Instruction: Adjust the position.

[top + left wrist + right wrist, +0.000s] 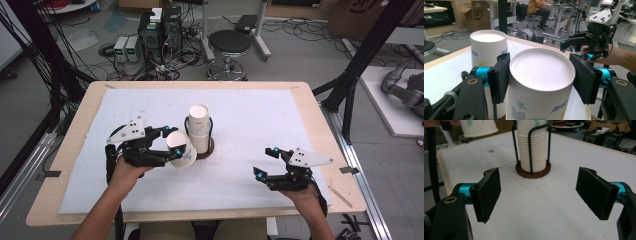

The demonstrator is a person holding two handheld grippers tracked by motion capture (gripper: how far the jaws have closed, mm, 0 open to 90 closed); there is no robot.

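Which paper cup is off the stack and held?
The flower-printed cup, bottom up, gripped between the jaws of the left gripper beside the holder. The other cups sit nested in the wire holder.

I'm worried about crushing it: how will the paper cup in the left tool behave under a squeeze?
The paper cup is probably light and thin-walled, so a hard squeeze from the left tool would likely dent it. Its pads sit near the closed bottom, which should be stiffer. If set down on its side it would likely roll in a curve, being tapered.
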